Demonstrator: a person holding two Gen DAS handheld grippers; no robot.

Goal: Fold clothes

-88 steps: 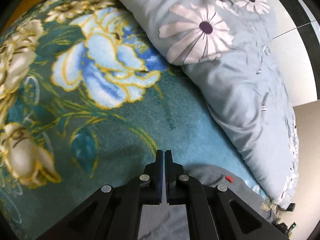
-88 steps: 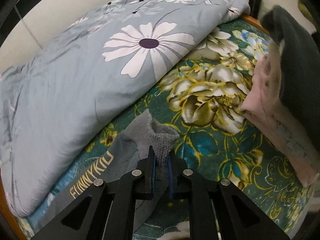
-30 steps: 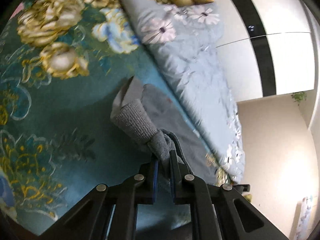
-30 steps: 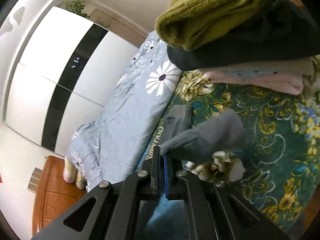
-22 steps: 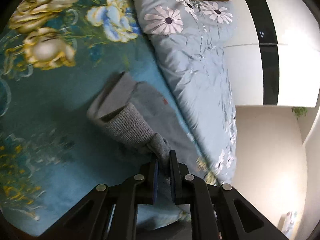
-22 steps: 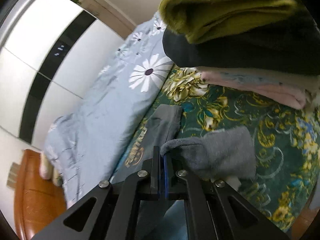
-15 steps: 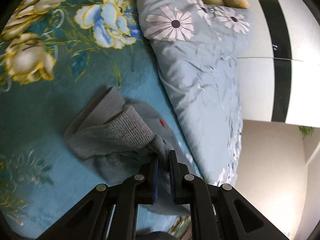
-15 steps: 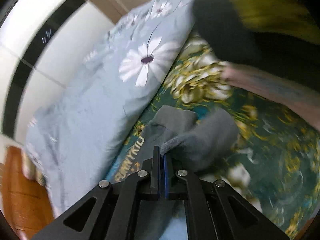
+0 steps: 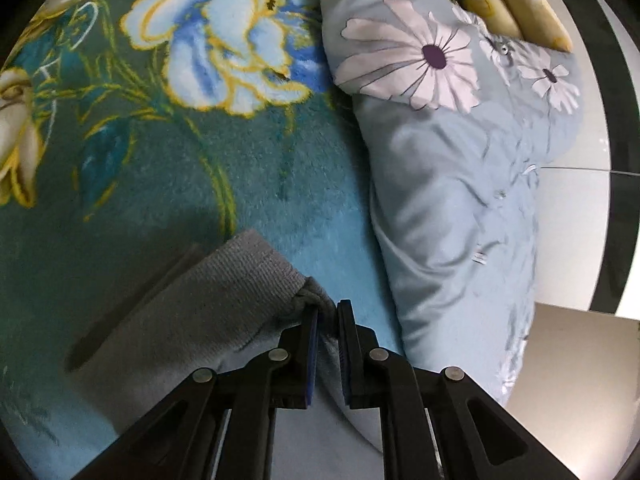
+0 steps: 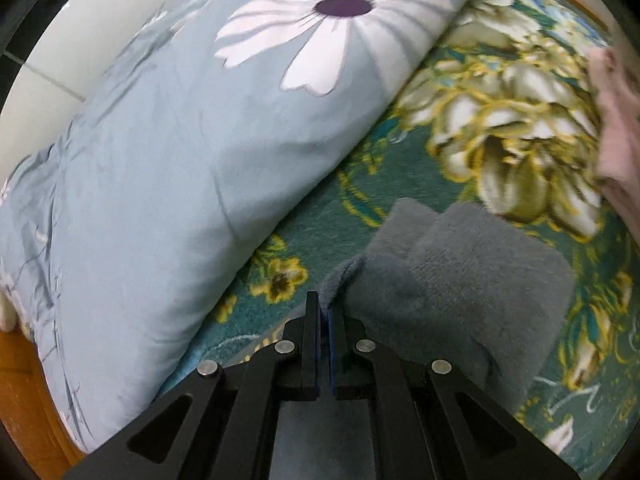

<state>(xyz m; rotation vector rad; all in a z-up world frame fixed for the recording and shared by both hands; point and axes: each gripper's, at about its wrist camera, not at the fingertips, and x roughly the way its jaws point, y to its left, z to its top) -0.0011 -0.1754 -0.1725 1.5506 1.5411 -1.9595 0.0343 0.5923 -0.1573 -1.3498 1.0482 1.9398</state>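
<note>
A grey garment (image 9: 192, 320) lies low on the teal flowered blanket (image 9: 160, 168), its ribbed hem toward the left in the left wrist view. My left gripper (image 9: 328, 308) is shut on a bunched corner of it next to the hem. In the right wrist view the same grey garment (image 10: 472, 280) lies folded over itself on the blanket (image 10: 360, 184). My right gripper (image 10: 325, 300) is shut on a thin fold at its edge. The part of the garment under both grippers is hidden.
A pale blue duvet with white daisies (image 9: 448, 168) (image 10: 192, 128) lies along one side of the garment. A pink folded cloth (image 10: 618, 120) sits at the far right edge. Yellow pillows (image 9: 516, 4) lie beyond the duvet. A wooden bed edge (image 10: 24, 392) shows at lower left.
Both grippers have come down toward the blanket with the grey garment, which now lies folded and close to the surface. The stack of folded clothes has slid out of the right view.
</note>
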